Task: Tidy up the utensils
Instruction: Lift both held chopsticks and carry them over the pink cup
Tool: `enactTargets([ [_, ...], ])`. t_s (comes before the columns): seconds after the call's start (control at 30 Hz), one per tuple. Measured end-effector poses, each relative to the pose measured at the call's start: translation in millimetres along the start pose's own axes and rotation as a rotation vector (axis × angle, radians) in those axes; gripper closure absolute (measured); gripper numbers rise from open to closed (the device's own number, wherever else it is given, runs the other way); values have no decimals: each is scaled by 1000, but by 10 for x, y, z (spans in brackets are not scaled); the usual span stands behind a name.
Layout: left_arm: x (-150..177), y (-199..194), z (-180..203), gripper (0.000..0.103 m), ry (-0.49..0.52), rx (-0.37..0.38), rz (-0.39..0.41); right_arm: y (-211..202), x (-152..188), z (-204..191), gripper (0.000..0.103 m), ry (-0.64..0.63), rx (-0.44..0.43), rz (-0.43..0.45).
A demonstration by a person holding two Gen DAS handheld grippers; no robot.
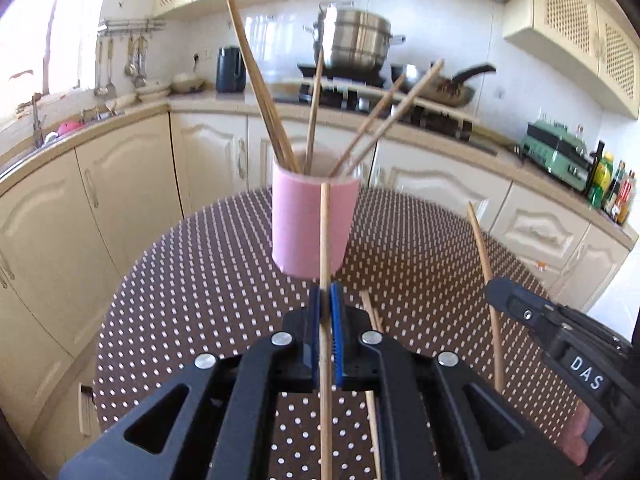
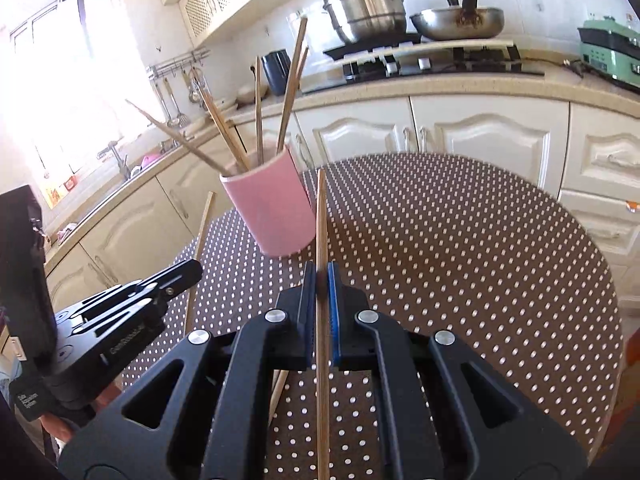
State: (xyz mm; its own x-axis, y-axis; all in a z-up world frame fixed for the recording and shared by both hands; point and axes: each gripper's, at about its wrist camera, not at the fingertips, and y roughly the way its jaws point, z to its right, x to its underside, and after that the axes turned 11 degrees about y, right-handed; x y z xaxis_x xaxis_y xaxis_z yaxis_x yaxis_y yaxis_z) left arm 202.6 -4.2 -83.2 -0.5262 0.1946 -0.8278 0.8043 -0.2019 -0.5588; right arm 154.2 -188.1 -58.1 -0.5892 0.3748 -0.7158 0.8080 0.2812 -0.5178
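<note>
My left gripper (image 1: 325, 304) pinches one thin wooden chopstick (image 1: 325, 232), my right gripper (image 2: 320, 284) another (image 2: 321, 216), both near the pink cylindrical holder (image 1: 308, 224) on the dotted brown table (image 1: 200, 280).

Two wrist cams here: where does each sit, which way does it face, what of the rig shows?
Left wrist: on the left gripper, facing along its fingers at the pink cup; own jaws pinch a chopstick; right gripper at right.
Right wrist: on the right gripper, facing the cup from its right; own jaws pinch a chopstick; left gripper at left.
Shared: cup, dotted table, stove pots.
</note>
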Motion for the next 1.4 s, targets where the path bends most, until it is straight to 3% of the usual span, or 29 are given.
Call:
enactTargets([
  [0.37,-271,-253,-58,97,-23,-68,108,-204,-249,-182,97,-42,-26,118],
  [0.6,-220,-225,-56,96,30,-53,90,-292,-298,-218,97,-43,-34,135],
  [0.63,-203,-194,-61,93,34,-56,74,-289,-300,-211,97,-39,-30,134],
  [0.67,-160,-126,-80,77,37,-57,41,-287,-296,-200,97,-37,-27,132],
  [0.73,-79,-20,-140,61,15,-56,-10,-262,-299,-168,97,-29,-23,124],
  [0.83,54,189,-281,60,-30,-48,-107,-191,-309,-122,97,-12,-18,101],
  [1.0,215,547,-506,59,-104,-114,-231,-34,-295,-79,97,1,-15,57],
  [1.17,211,894,-605,59,-95,-169,-333,125,-244,-38,97,8,-9,11],
  [1.3,191,996,-563,60,-41,-208,-334,249,-215,0,97,18,3,-20],
  [1.33,183,1004,-553,62,-29,-206,-334,281,-207,15,97,25,4,-29],
  [1.4,168,1000,-527,89,-16,-173,-326,314,-193,34,97,35,5,-38],
])
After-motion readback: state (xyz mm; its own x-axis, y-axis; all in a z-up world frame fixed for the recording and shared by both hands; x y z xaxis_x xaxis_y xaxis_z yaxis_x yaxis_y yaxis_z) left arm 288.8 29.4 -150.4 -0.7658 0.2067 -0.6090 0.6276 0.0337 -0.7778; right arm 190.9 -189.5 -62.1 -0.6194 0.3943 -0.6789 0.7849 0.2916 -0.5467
